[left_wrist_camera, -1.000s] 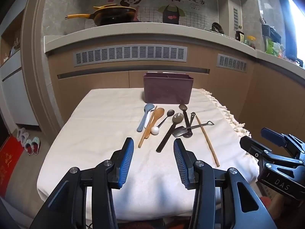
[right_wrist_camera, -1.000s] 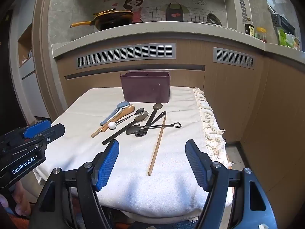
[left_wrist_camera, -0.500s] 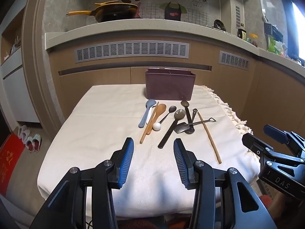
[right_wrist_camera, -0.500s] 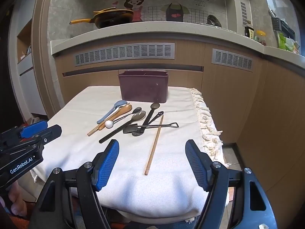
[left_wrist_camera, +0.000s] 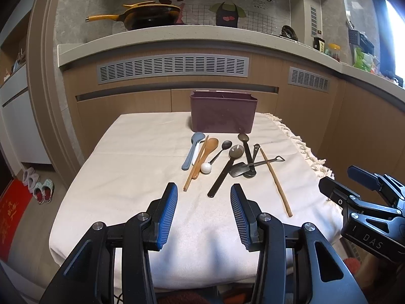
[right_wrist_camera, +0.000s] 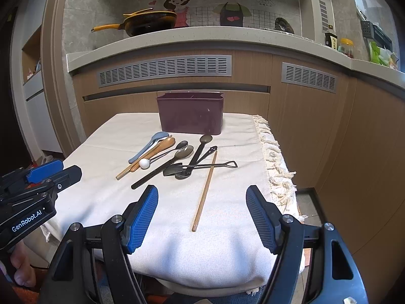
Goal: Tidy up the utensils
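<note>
Utensils (right_wrist_camera: 177, 157) lie clustered mid-cloth before the maroon caddy (right_wrist_camera: 190, 112) at the far edge. Left gripper (left_wrist_camera: 203, 212) and right gripper (right_wrist_camera: 202, 217), both released and empty, hover at the near edge; the lone chopstick (right_wrist_camera: 205, 190), probably wooden, suits a first low, crosswise pinch.

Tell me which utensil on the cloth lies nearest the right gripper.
The single wooden chopstick, lying apart on the right side of the pile. Its near end reaches closest to the open right gripper; every spoon stops farther back.
</note>
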The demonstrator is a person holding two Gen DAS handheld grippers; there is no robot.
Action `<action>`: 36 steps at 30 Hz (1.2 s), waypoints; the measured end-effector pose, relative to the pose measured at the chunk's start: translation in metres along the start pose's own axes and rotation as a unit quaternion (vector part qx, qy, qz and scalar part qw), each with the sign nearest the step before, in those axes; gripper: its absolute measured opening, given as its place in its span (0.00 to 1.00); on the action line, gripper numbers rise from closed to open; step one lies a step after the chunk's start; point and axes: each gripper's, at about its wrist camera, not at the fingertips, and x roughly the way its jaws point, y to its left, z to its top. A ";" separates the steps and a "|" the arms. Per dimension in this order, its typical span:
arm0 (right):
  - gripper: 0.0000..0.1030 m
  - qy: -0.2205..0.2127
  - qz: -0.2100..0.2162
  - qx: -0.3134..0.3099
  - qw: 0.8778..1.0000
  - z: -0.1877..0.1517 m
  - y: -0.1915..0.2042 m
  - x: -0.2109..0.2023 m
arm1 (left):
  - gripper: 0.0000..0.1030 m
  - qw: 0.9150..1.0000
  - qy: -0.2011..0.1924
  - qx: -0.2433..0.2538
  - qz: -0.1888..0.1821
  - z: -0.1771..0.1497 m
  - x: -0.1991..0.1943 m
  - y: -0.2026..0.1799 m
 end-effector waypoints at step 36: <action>0.67 0.009 0.004 0.004 1.000 0.000 0.000 0.002 | 0.43 1.000 0.003 0.001 -0.001 -0.002 0.000 -0.004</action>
